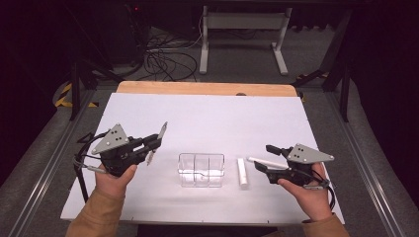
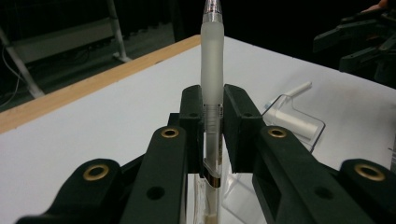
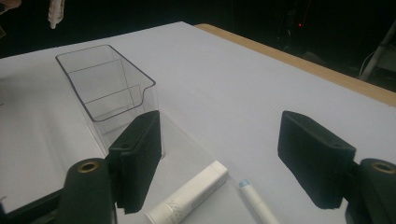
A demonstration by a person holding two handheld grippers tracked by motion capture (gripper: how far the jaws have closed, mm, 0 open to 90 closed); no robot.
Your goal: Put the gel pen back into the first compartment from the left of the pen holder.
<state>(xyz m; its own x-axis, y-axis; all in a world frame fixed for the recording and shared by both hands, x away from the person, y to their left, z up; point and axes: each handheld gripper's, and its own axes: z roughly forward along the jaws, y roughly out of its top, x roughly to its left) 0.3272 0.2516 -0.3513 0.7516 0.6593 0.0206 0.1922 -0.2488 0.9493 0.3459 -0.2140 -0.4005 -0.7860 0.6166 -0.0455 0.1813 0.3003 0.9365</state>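
At the left of the bench (image 1: 148, 106), the left claw (image 1: 157, 141) is clamped on a translucent pen (image 2: 212, 70), gripping it near the clip so that most of the barrel juts past the pads. In the high view the pen (image 1: 162, 131) slants up and away from the person, its long axis far from level, and it hangs in the air above the white sheet.

To its right, in the middle of the bench, stands a clear plastic organizer (image 1: 201, 170) with 3 open-topped compartments, all apparently empty. The organizer lies to the right of the held pen and slightly nearer the person, so the likely next move is a short carry rightward, with the barrel tipped more upright so an end can drop into a compartment. The left hand (image 1: 114, 178) is the nearer one for that.

Just right of the organizer lie 2 more white items: a short tube (image 1: 242, 173) pointing away from the person, and a slim white pen (image 1: 267, 162) lying crosswise. At the far right, the right claw (image 1: 264, 158) stands wide open and holds nothing, its jaws poised near these 2 items.
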